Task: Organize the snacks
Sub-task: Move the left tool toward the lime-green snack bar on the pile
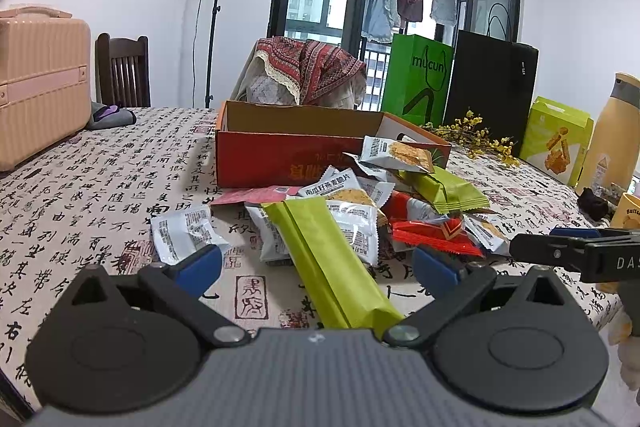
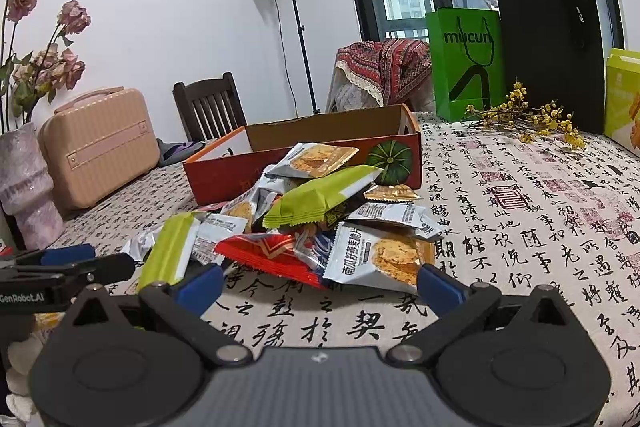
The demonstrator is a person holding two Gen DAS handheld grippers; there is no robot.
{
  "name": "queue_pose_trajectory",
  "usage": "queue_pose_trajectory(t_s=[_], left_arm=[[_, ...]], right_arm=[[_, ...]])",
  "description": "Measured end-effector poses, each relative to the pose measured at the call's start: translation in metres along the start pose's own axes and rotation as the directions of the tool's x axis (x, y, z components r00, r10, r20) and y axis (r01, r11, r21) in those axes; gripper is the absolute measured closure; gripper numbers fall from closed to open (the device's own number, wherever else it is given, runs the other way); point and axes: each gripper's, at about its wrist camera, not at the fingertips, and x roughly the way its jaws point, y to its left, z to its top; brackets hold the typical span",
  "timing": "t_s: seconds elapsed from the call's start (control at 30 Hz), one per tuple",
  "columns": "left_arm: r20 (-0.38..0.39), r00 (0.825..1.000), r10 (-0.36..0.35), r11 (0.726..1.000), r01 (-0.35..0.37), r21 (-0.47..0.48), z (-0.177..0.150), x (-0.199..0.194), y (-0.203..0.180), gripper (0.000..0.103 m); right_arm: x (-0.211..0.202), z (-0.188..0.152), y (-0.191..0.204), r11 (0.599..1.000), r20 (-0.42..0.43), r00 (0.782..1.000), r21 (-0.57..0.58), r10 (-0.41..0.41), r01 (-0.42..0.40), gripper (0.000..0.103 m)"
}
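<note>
A heap of snack packets (image 1: 360,211) lies on the table in front of an open red cardboard box (image 1: 280,155). In the left wrist view my left gripper (image 1: 318,267) is open, its blue pads on either side of a long green packet (image 1: 332,263) without touching it. The right gripper (image 1: 576,251) shows at the right edge. In the right wrist view my right gripper (image 2: 320,283) is open just short of the heap (image 2: 320,211), near a white cracker packet (image 2: 380,255) and a red packet (image 2: 272,251). The red box (image 2: 304,155) stands behind. The left gripper (image 2: 68,263) enters from the left.
A calligraphy-print cloth (image 2: 520,227) covers the table. A beige case (image 1: 40,83) and a vase (image 2: 24,183) stand at the left. A green bag (image 1: 420,79), a black bag (image 1: 492,87), yellow flowers (image 2: 532,115), a green snack box (image 1: 556,139) and a yellow bottle (image 1: 612,135) stand at the right.
</note>
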Motion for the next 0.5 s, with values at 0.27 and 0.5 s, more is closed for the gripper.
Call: queue_pose_trajectory(t_s=[0.27, 0.5], left_arm=[[-0.007, 1.0, -0.002, 1.0, 0.002, -0.009, -0.0016, 0.0008, 0.0019, 0.0], [-0.01, 1.0, -0.002, 1.0, 0.002, -0.012, -0.003, 0.0007, 0.0023, 0.0]], right_arm=[[0.0024, -0.0024, 0.0015, 1.0, -0.009, 1.0, 0.0, -0.001, 0.001, 0.0], [0.0043, -0.0029, 0.0008, 1.0, -0.017, 1.0, 0.003, -0.001, 0.001, 0.0]])
